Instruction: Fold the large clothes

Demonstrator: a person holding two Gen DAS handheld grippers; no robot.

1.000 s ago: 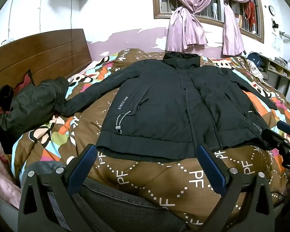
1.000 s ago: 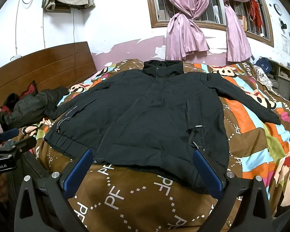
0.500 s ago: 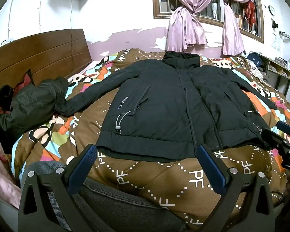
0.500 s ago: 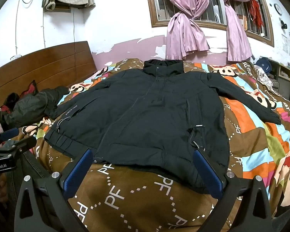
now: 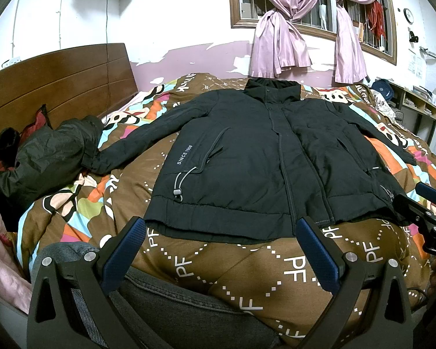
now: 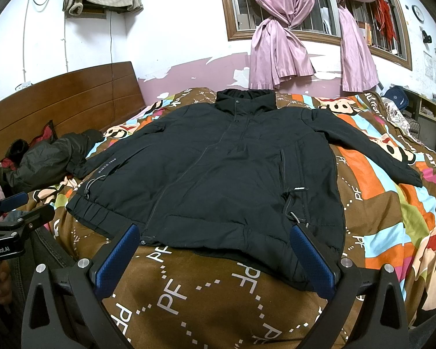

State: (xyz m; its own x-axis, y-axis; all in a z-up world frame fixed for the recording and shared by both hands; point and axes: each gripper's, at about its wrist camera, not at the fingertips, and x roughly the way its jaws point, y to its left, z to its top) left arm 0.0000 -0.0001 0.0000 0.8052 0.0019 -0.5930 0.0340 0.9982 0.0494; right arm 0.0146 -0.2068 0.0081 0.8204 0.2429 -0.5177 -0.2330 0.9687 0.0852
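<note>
A large black zip jacket (image 5: 255, 157) (image 6: 218, 180) lies flat and face up on the bed, collar toward the far wall, both sleeves spread outward. My left gripper (image 5: 221, 232) hovers open just short of the hem's left half, nothing between its blue pads. My right gripper (image 6: 215, 241) is open too, near the hem's right half. Each gripper shows at the edge of the other's view: the right gripper (image 5: 427, 206), the left gripper (image 6: 14, 215).
A colourful patterned quilt (image 5: 206, 264) covers the bed. A crumpled dark garment (image 5: 43, 157) lies at the left by the wooden headboard (image 5: 58, 81). Grey denim (image 5: 171, 311) sits under the left gripper. Shelves (image 5: 415, 104) stand at the far right, and pink curtains (image 6: 279, 43) hang on the window.
</note>
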